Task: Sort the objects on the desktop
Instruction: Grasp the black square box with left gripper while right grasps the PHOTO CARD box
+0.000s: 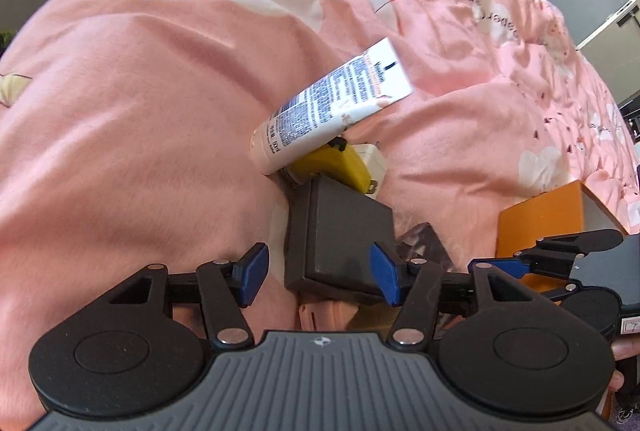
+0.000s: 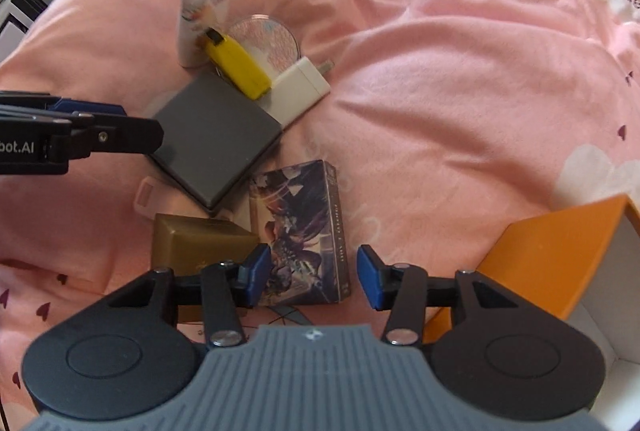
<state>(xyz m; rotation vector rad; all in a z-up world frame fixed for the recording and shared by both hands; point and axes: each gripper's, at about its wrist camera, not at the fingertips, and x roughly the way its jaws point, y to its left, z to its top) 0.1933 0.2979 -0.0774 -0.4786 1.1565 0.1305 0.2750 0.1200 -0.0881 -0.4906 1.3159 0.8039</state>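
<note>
Across the pink bedspread I have wide open cloth to my right, bounded low right by the orange box rim. Clutter sits left of centre: grey box, yellow lighter, white charger, cream tube (leaning over the lighter). My left gripper points steeply down, jaws wide over the grey box, untouching. My right gripper straddles the card pack, pads apart, gripping nothing.

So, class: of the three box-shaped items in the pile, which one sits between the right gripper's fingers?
The illustrated card box, between the open right gripper. The dark grey box and the amber box lie to its left.
</note>
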